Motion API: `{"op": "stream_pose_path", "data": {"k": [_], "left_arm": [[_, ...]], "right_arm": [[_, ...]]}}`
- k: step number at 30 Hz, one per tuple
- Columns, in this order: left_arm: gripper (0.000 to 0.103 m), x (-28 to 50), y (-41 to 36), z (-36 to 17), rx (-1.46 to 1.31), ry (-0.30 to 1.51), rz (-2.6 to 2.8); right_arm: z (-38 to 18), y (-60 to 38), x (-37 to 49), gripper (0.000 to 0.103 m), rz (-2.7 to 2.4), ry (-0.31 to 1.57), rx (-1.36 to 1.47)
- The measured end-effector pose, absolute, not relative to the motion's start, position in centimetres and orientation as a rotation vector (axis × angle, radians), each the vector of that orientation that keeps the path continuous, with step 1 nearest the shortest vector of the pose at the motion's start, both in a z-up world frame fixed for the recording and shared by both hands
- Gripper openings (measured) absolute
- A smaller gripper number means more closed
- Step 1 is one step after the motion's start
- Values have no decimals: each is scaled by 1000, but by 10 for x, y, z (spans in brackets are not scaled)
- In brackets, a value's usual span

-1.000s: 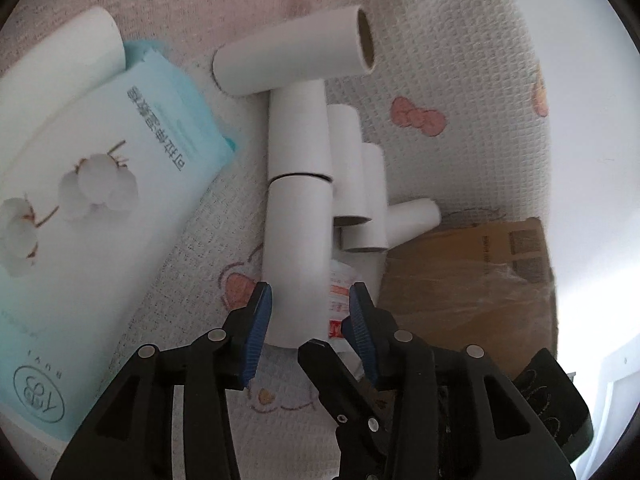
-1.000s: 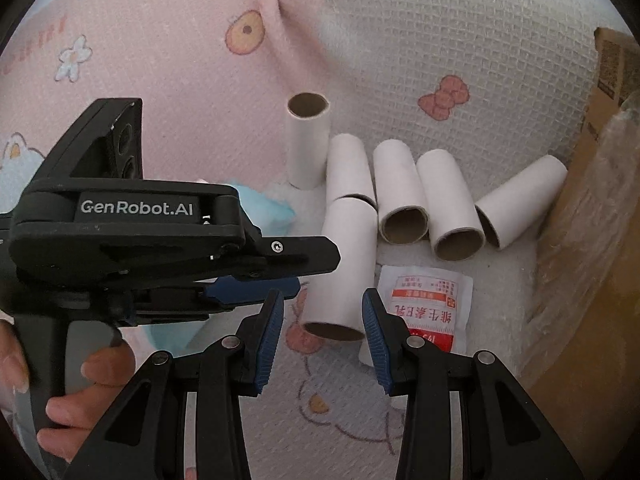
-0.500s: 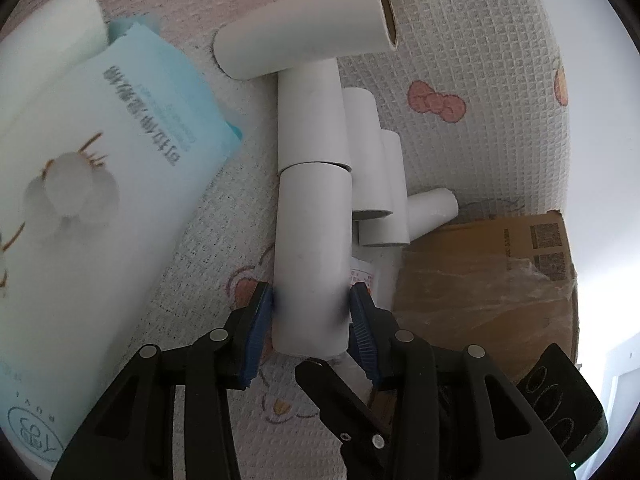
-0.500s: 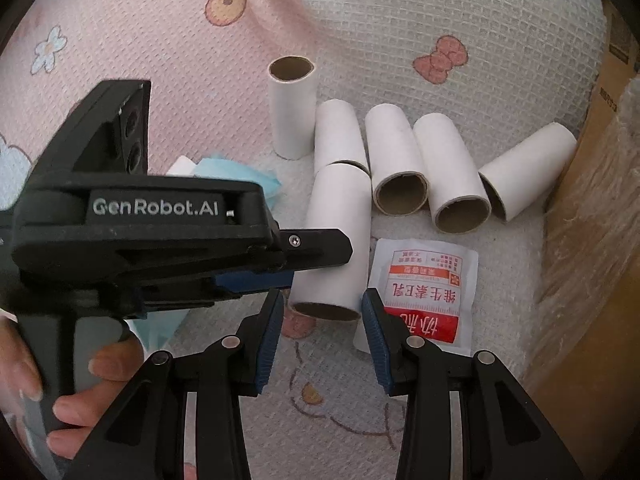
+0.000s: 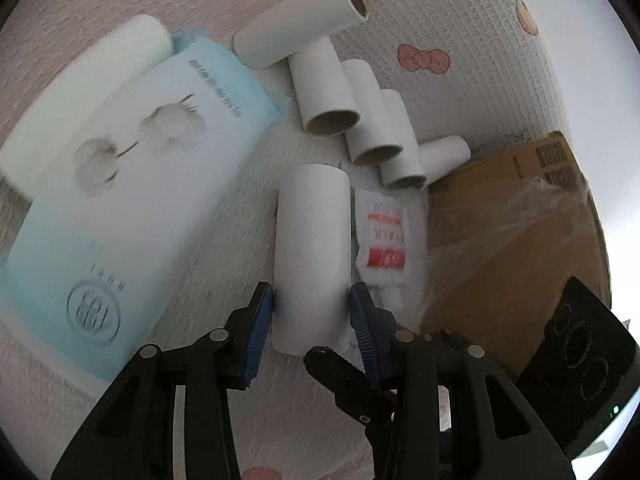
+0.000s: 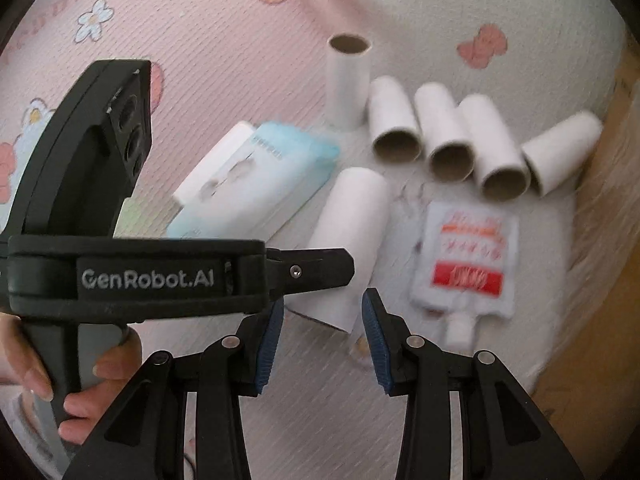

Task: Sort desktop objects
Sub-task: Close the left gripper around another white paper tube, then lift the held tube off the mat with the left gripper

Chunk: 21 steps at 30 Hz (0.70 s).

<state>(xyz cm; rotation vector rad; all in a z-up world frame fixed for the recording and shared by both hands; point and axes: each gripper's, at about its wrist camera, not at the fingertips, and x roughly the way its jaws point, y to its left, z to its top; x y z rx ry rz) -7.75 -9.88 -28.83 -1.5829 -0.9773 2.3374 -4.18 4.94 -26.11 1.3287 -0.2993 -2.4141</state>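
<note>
Pink cartoon blanket [image 6: 208,32] lies beneath everything. Left gripper [image 5: 312,312] clamps the near end of a white cardboard tube [image 5: 312,248], with a red-printed sachet [image 5: 382,240] at its three o'clock. Right gripper [image 6: 322,328] hangs parted, holding nothing.

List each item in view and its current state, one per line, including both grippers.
left gripper: shut on held tube
held tube: clamped at its near end
right gripper: open, holding nothing
four row tubes: lying side by side
far tube: lying crosswise
tissue pack: lying flat
red-label pouch: lying flat
</note>
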Motion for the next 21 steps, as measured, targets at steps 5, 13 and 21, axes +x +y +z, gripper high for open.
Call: {"op": "stream_pose_path", "data": {"k": [5, 13, 21], "left_arm": [[43, -65, -106, -294, -1580, -1047, 2281], [43, -61, -109, -299, -1545, -1112, 2254], [43, -66, -111, -287, -1543, -1070, 2319]], "right_arm": [[-267, 47, -32, 37, -2349, -440, 1347], [-281, 40, -33, 48, -2366, -416, 1382], [-263, 28, -33, 48, -2405, -343, 1381]]}}
